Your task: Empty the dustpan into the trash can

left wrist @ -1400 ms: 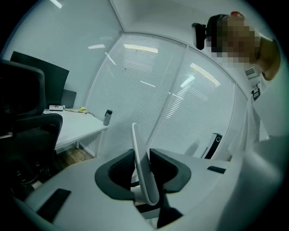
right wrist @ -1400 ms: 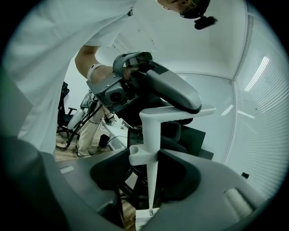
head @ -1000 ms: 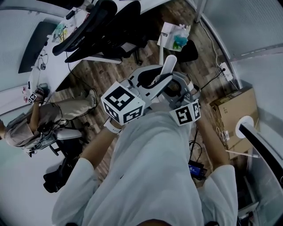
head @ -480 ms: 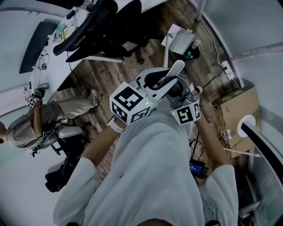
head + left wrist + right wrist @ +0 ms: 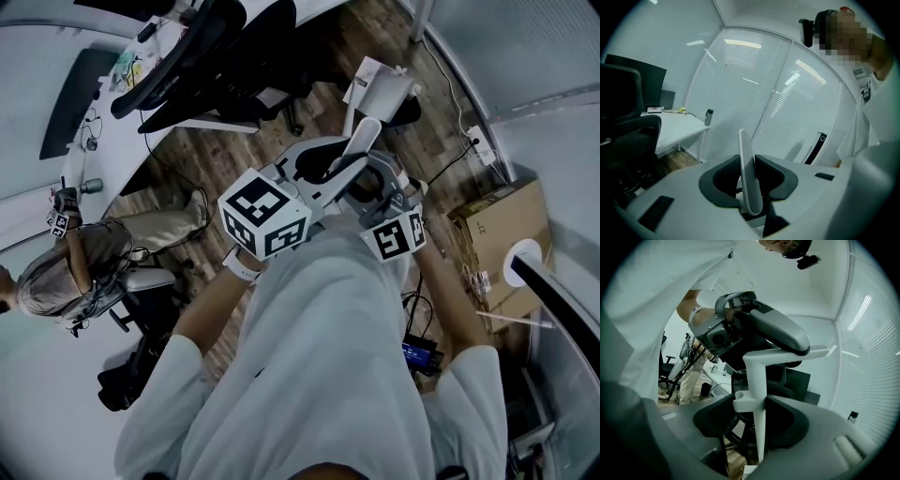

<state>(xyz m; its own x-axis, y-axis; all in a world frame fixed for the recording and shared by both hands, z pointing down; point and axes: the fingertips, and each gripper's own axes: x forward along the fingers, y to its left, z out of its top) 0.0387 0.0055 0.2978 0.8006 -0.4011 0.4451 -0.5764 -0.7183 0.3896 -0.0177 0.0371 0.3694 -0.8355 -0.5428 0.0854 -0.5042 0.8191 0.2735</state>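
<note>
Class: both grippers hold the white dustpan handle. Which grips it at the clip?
The right gripper: the white plastic dustpan handle between its jaws bears a clip; the left gripper holds a plain stretch.

The plank floor [image 5: 216, 159] carries nearly everything. Black chairs [image 5: 225, 56] stand on it at the top, drawn up to a white desk [image 5: 122, 127]. On the desk lie a dark flat panel [image 5: 75, 94] and some small clutter [image 5: 131, 66]. A dark trash can [image 5: 405, 111] stands on the floor at upper right, with a power strip [image 5: 476, 145] lying near it. A cardboard box [image 5: 497, 234] sits on the floor further right, and a dark bundle [image 5: 122, 380] lies at lower left. In the left gripper view a white table [image 5: 670, 124] bears a bottle [image 5: 708, 117] near its corner and a monitor [image 5: 640, 79].
</note>
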